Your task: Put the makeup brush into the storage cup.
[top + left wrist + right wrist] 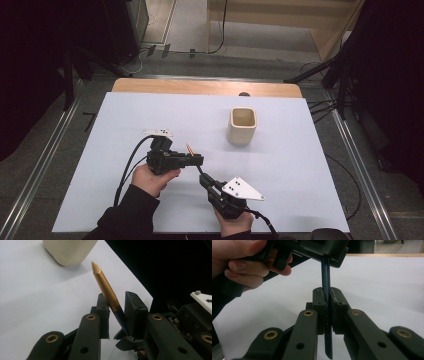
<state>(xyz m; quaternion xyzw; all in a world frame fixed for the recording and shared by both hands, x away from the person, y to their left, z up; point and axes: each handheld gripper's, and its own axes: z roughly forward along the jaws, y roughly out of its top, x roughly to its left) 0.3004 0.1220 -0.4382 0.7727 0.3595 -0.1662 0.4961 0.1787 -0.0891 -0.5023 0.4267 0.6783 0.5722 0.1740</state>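
My right jaws (327,312) are clenched on the pen's (106,287) dark end, and my left jaws (117,312) bracket it, not yet pressing. The pen hangs above the bench (150,115), the cup (243,126) at one o'clock; handover unfinished, dropping it in remains

A slim pen (106,287) with a gold upper barrel, pointed gold tip and dark blue lower shaft stands tilted between the left jaws, its blue shaft (326,282) running down through the right jaws, clamped there.
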